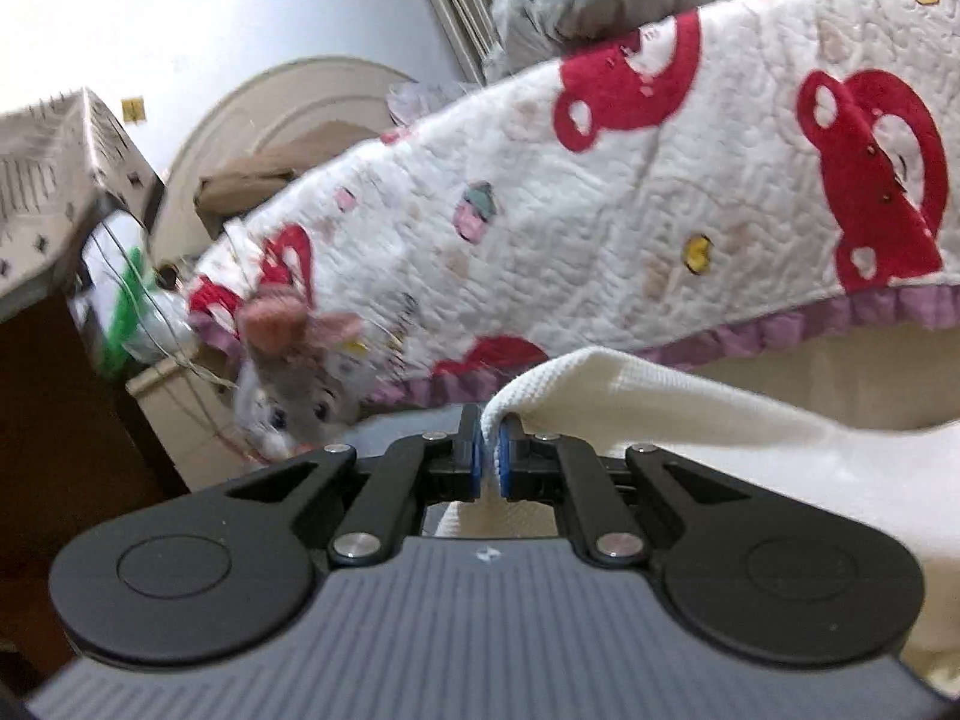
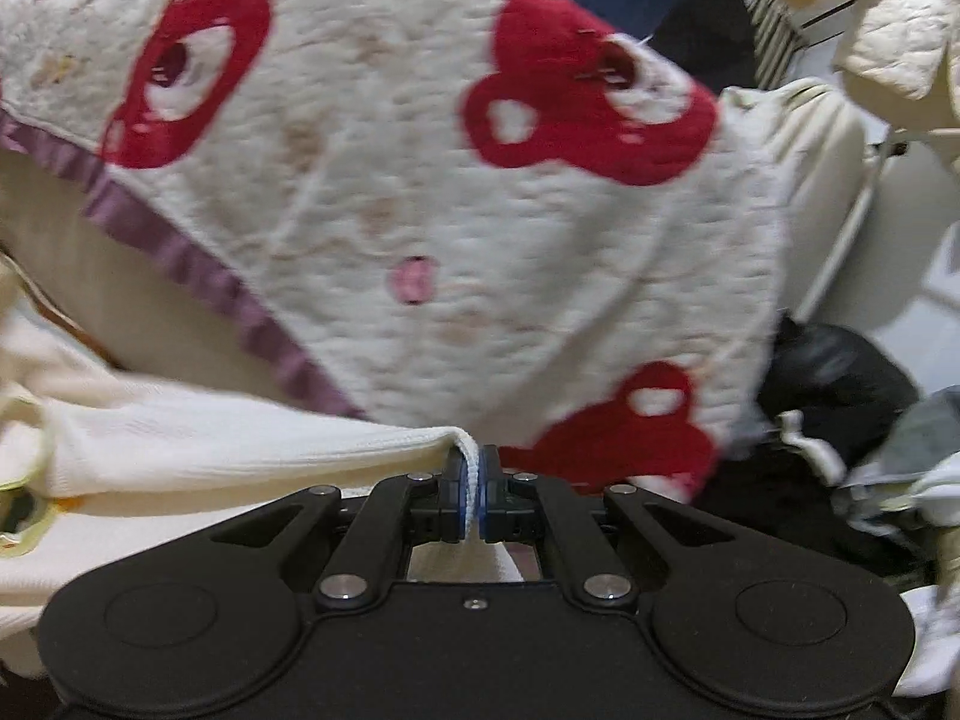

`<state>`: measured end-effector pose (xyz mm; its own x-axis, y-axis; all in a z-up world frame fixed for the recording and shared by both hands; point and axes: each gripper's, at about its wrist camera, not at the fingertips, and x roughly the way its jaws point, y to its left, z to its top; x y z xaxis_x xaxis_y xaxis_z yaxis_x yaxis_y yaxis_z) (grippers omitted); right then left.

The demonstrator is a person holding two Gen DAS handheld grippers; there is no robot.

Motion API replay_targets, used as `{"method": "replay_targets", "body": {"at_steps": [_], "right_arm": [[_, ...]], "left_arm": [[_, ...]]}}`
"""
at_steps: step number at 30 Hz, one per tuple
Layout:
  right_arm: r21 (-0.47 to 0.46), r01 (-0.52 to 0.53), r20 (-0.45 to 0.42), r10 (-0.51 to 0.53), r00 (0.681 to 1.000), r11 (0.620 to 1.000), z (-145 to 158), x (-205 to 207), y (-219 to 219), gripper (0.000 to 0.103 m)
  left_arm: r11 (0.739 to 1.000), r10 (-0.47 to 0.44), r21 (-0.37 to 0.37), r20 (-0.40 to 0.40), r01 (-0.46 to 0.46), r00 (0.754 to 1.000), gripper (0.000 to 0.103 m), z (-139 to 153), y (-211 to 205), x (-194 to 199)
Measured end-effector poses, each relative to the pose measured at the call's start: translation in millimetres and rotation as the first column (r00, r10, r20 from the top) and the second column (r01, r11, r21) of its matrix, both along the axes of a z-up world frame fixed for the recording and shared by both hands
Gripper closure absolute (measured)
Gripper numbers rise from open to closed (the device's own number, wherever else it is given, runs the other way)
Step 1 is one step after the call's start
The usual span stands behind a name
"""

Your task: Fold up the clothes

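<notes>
A cream-white knit garment (image 1: pixel 690 420) hangs stretched between my two grippers, in front of the bed. My left gripper (image 1: pixel 491 450) is shut on one edge of it, and the cloth runs off to the right. My right gripper (image 2: pixel 474 492) is shut on another edge of the same garment (image 2: pixel 210 450), and the cloth runs off to the left. Both views are tilted and blurred.
The bed carries a white quilt with red shapes and a purple frill (image 1: pixel 600 192) (image 2: pixel 420 180). A grey plush toy (image 1: pixel 294 384) lies at the bed's edge near a dark nightstand (image 1: pixel 60 420). Dark and grey clothes (image 2: pixel 840 396) are piled to the right.
</notes>
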<state>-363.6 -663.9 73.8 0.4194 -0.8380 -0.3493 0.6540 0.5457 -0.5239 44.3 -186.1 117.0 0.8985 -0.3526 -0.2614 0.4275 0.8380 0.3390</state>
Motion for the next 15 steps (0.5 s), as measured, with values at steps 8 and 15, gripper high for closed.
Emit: {"method": "replay_targets", "body": {"at_steps": [8,15], "right_arm": [[-0.048,-0.021,-0.007,0.02,1.0,0.999,33,-28,-13,0.101],[0.048,0.073,-0.021,-0.073,0.997,0.996,-2,37,-84,0.072]], "left_arm": [[0.999,-0.023,-0.046,0.007,0.024,1.0,0.098,33,9,17],[0.986,0.096,-0.127,-0.081,-0.106,0.992,0.078,-24,-61,92]]}}
